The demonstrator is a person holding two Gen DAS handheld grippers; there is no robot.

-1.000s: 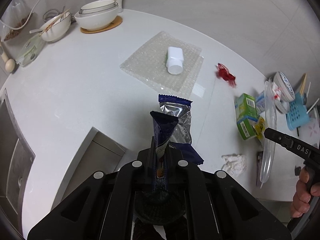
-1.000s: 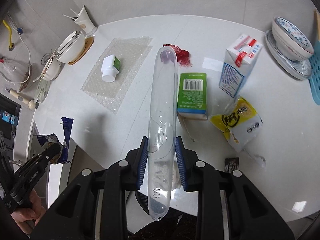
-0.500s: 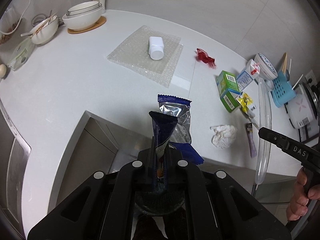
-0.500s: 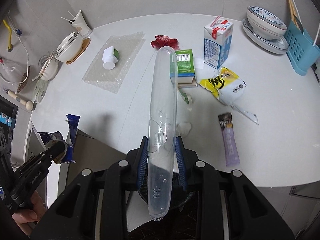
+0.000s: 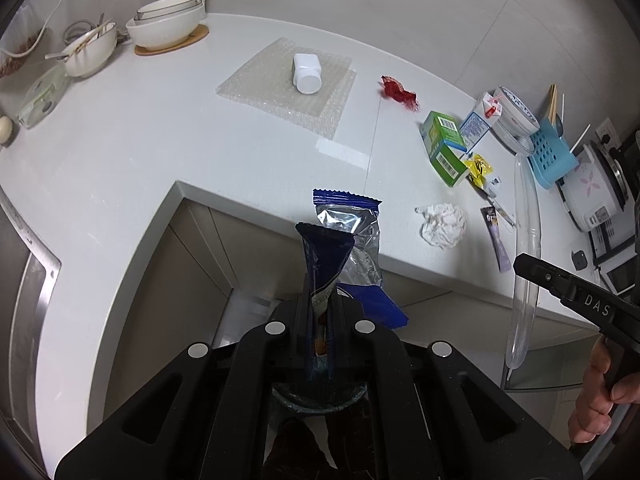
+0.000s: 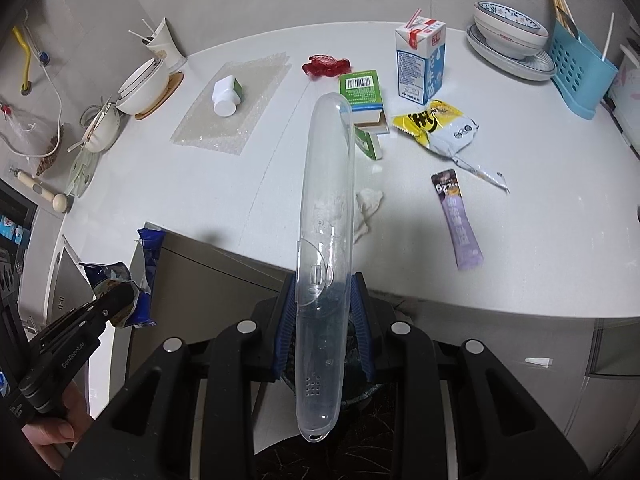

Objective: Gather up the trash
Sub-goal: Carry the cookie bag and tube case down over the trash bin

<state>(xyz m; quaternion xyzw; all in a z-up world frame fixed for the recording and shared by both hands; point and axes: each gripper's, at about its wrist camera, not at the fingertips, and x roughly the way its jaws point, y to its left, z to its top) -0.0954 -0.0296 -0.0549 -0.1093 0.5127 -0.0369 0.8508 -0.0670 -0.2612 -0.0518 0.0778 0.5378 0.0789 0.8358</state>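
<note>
My left gripper (image 5: 320, 300) is shut on a blue and silver snack wrapper (image 5: 344, 236), held off the counter's front edge; it also shows in the right wrist view (image 6: 120, 280). My right gripper (image 6: 324, 292) is shut on a long clear plastic case (image 6: 328, 184), also seen in the left wrist view (image 5: 524, 248). On the white counter (image 5: 160, 140) lie a crumpled tissue (image 5: 442, 224), a purple sachet (image 6: 460, 220), a yellow snack bag (image 6: 436, 126), a green box (image 6: 362, 92), a milk carton (image 6: 420, 64) and a red wrapper (image 6: 326, 65).
A white bottle (image 5: 306, 72) lies on bubble wrap (image 5: 280, 92). Stacked bowls (image 5: 168, 24) stand at the back left. A patterned bowl on a plate (image 6: 510, 38) and a blue utensil rack (image 6: 580, 68) stand at the right. Cabinet fronts (image 5: 192, 264) lie below the counter edge.
Both grippers have pulled back and away from the counter with their loads; the counter looks farther off and more of the cabinet fronts shows.
</note>
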